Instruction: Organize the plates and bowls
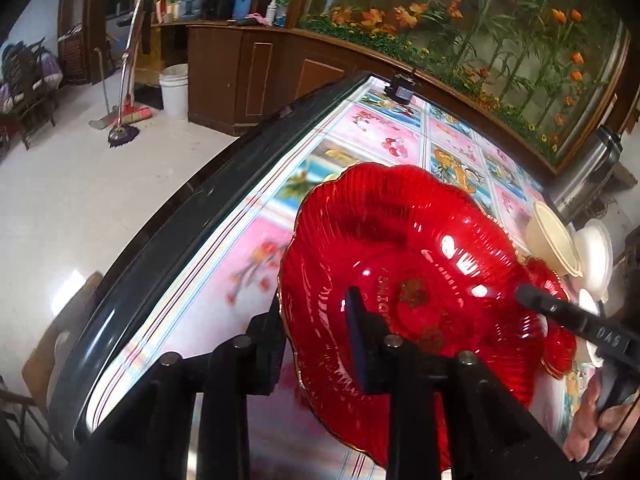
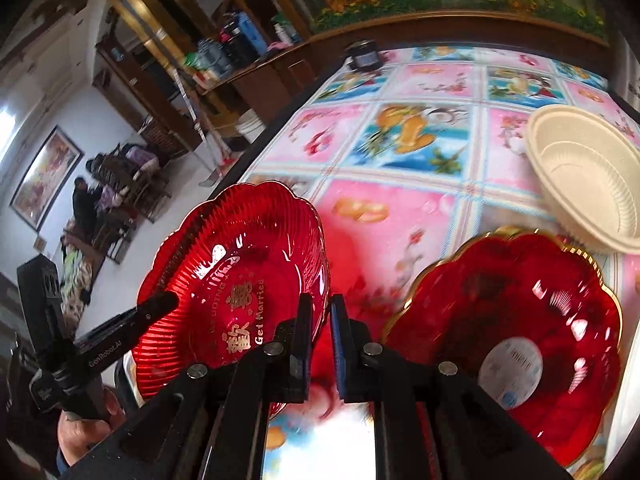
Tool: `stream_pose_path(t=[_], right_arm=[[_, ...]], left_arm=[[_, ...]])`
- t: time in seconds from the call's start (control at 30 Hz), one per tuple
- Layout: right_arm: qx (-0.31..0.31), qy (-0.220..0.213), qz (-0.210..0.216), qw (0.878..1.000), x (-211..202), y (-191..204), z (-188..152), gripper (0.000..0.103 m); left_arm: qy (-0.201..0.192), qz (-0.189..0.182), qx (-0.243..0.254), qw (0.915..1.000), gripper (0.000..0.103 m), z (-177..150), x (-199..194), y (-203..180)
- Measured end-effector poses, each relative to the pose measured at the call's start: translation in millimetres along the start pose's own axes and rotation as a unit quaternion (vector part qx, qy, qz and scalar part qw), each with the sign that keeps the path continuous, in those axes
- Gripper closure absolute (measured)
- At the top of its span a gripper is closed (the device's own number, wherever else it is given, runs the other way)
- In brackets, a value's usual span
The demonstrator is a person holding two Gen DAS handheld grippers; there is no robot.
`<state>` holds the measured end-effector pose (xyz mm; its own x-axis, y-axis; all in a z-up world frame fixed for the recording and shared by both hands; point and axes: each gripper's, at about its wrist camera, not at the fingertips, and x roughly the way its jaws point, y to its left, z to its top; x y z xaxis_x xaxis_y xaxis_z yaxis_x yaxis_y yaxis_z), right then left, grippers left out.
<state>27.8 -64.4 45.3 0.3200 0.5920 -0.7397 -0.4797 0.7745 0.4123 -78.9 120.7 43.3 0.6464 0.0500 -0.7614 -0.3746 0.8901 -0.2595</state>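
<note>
Your left gripper [image 1: 316, 320] clamps the red scalloped plate [image 1: 400, 248]; only the right wrist view shows your right gripper [image 2: 320, 340] nearly closed, empty, and a second plate's [image 2: 520, 320] barcode sticker [image 2: 508, 372].

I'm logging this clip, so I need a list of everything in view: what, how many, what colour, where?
Plates: two, red with gold rims; one lifted in the left gripper, one lying on the table with a round white sticker.
Bowls: at least two, cream and white, at the table's right end; the cream one sits just behind the lying plate, the white one beyond it.
Jar: one, dark, at the table's far edge.
Table: one, under a pink and blue picture-print cloth.
Bucket: one, white, on the floor by the brown cabinets.
Left gripper: black, shut on the lifted plate's rim.
Right gripper: black, fingers nearly together, holding nothing.
</note>
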Motion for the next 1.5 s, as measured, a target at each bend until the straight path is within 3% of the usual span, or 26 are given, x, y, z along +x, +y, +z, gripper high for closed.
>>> stream_pose_path(t=[0.2,0.47,0.53,0.6,0.63,0.83,1.3,1.5], right_arm=[[-0.029,0.015,-0.002,0.999,2,16,-24,0.092],[-0.018,0.017,0.023,0.999,1,9,-31,0.089],[-0.004,0.023,0.038,0.999,-2,5,-31,0.089],[0.001,0.020,0.050,0.999,-7,2,-31,0.088],[0.003,0.018,0.052,0.998,-10,1,-31,0.088],[0.024,-0.012,0.056,0.998,-31,-15,-29,0.088],[0.099,-0.016,0.009,0.995,-41,-69,-31,0.088],[0.094,-0.007,-0.010,0.996,-43,-75,-40,0.088]], left_arm=[[-0.008,0.004,0.002,1.0000,0.070,-19,-13,5],[-0.006,-0.006,-0.011,0.9999,0.069,-26,-11,11],[-0.011,-0.011,-0.016,0.9998,0.064,-26,-15,12],[-0.024,-0.005,-0.015,0.9996,0.047,-24,-23,13],[-0.031,-0.001,-0.014,0.9994,0.045,-23,-26,13],[-0.050,-0.003,-0.008,0.9987,0.043,-23,-41,7],[-0.071,-0.028,0.106,0.9915,0.037,-48,-58,-71],[-0.063,-0.045,0.136,0.9876,0.036,-59,-57,-95]])
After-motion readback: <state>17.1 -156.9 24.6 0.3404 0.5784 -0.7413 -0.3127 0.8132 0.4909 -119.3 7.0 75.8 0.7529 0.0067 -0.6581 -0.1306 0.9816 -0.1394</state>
